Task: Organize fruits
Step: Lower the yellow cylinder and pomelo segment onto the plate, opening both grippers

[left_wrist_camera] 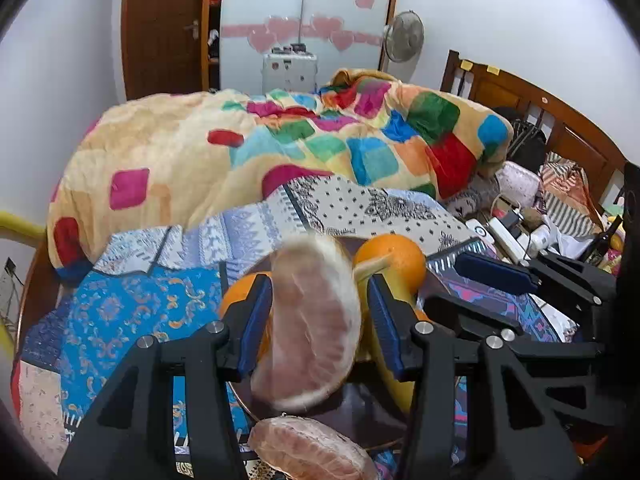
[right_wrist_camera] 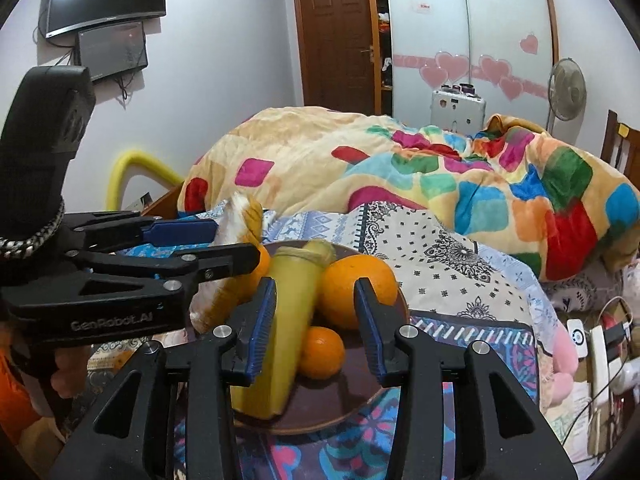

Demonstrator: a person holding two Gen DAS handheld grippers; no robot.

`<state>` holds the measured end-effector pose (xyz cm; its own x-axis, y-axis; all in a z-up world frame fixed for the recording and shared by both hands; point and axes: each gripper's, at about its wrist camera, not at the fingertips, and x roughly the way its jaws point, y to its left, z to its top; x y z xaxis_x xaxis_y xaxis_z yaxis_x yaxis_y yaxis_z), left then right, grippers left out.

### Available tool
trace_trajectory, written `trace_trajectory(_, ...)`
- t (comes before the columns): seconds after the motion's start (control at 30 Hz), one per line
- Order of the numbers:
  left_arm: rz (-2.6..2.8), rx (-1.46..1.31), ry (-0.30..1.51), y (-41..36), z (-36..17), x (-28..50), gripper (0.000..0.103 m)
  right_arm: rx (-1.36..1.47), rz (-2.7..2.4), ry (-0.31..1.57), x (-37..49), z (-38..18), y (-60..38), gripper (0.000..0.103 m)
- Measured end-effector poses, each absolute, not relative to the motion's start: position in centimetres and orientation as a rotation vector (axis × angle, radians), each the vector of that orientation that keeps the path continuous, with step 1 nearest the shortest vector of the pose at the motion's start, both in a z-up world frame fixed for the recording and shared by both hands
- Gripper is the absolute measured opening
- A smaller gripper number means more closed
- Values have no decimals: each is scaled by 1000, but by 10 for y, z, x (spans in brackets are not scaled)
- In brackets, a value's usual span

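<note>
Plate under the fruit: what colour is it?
Dark brown plate, clearest in the right wrist view.
</note>
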<state>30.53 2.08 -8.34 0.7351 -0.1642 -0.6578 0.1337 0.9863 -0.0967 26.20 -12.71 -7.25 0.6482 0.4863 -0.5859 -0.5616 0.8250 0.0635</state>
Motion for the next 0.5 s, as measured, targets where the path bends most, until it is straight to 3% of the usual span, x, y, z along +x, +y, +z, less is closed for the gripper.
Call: trace_trajectory(0.5, -114, 15, 677, 21, -57, 244, 49, -104, 597, 615, 230, -59, -142, 37)
